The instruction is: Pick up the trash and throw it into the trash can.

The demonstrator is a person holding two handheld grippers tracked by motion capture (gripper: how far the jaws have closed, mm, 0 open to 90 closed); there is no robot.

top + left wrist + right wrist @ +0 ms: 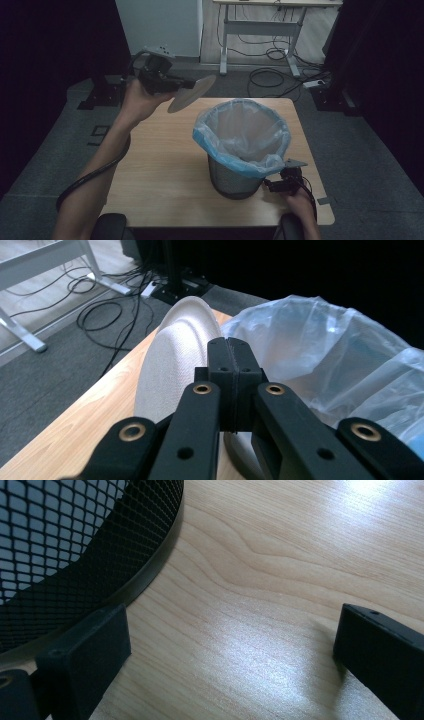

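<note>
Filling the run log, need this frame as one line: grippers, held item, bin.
left gripper: shut on paper plate, raised beside bin | right gripper: open, at mesh bin base | bag liner: in bin

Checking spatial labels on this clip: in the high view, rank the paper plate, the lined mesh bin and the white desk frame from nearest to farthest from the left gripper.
1. Paper plate: clamped in the left gripper, above the table's far left.
2. Lined mesh bin: right of it, mid-table.
3. White desk frame: on the floor beyond the table.
</note>
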